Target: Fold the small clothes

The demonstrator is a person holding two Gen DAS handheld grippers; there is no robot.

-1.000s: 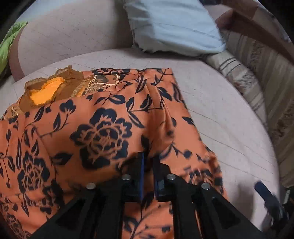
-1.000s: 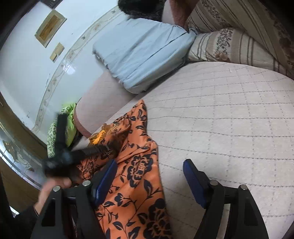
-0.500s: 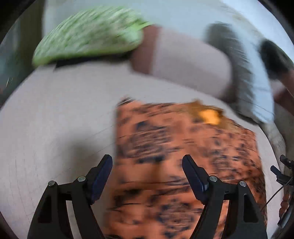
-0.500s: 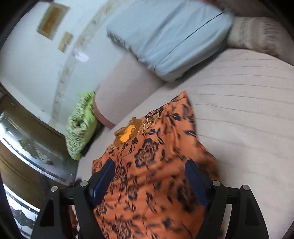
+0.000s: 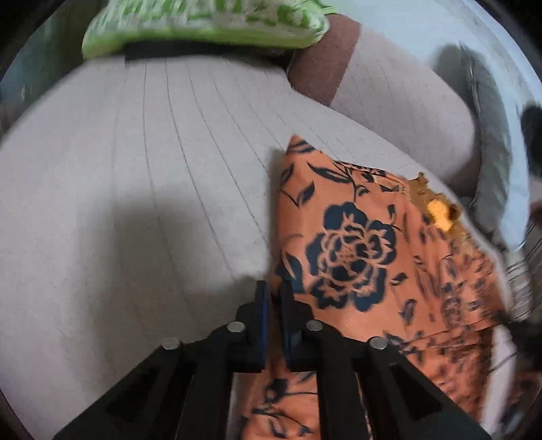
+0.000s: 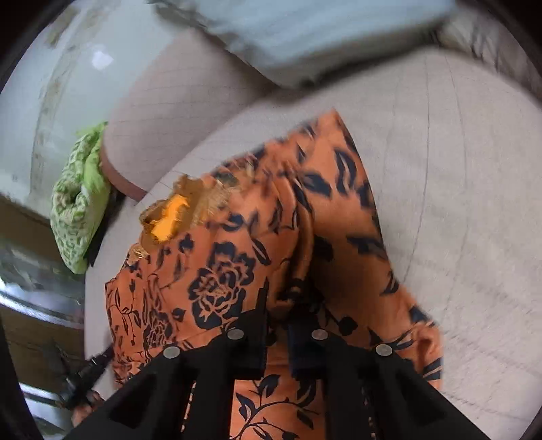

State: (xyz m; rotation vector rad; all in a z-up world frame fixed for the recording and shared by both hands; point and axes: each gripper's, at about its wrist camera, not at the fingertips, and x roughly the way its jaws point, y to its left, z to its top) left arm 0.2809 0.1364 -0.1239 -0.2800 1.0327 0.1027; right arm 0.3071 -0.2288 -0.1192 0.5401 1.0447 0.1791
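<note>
Your left claw (image 5: 275,298) sits closed right at the near left edge of the orange floral garment (image 5: 366,257), its two tips almost together with a sliver of cloth between them, so you appear to have that edge pinched. Your right claw (image 6: 276,304) is likewise drawn in tight on a raised ridge of the same garment (image 6: 257,257), which bunches up just ahead of its tips. The cloth looks thin, light and limp: it drapes and creases wherever it is lifted, so expect it to sag between your two holds and to slide a little over the quilted cushion (image 5: 142,189) rather than keep a shape. Take it by hems and corners, not mid-panel, and keep both holds level so the fold line stays straight. Ahead of the right claw and to its left lies the lace-trimmed neckline (image 6: 176,210) with a bright yellow lining; that trim looks delicate, so avoid clamping it. Farther off, past the garment's far edge, a green patterned pillow (image 5: 203,23) and a pale blue pillow (image 6: 305,30) rest well clear.
</note>
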